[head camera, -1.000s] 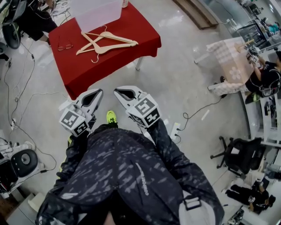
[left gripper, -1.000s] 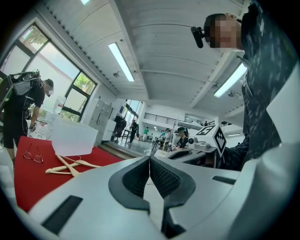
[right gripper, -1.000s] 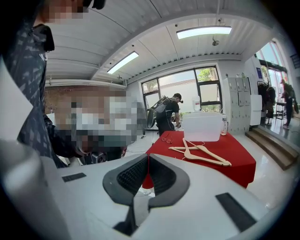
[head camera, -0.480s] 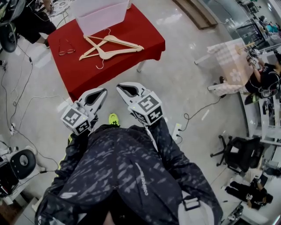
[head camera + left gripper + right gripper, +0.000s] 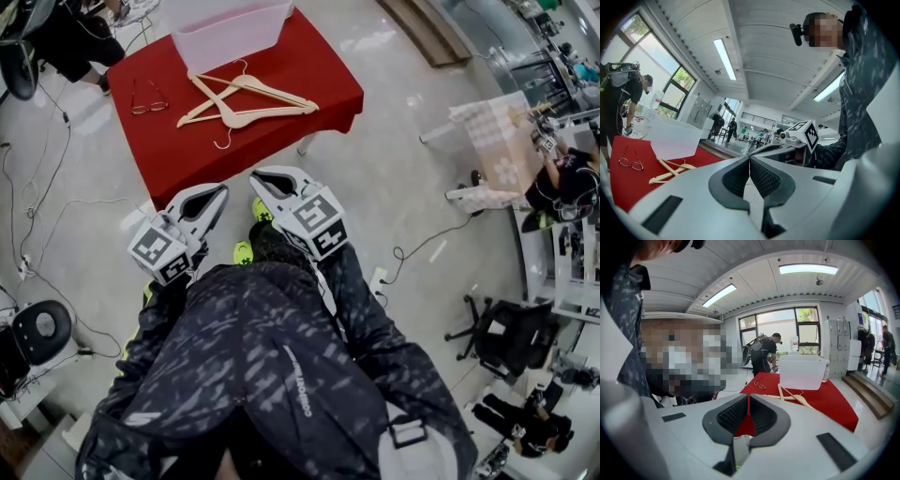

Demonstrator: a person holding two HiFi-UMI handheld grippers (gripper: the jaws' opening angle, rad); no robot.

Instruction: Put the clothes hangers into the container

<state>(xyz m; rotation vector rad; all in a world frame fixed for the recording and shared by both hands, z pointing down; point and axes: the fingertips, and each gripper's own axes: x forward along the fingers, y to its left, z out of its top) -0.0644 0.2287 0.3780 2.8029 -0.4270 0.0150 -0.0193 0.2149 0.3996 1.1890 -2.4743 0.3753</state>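
Nearest, a person holds the left gripper (image 5: 214,195) and right gripper (image 5: 265,180) by the body, both clenched and empty, probably because nothing is within reach. Beyond, on the red table (image 5: 187,159), crossed wooden clothes hangers (image 5: 246,101) lie just before the translucent container (image 5: 228,33), with glasses (image 5: 148,97) beside them.

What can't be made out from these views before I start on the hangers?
- Container inside: the head view cuts it off at the top edge, and both gripper views show only its frosted wall.
- Hangers: crossed over each other and small in every view, so their count is uncertain.
- Table legs: mostly hidden under the red cloth in the head view.
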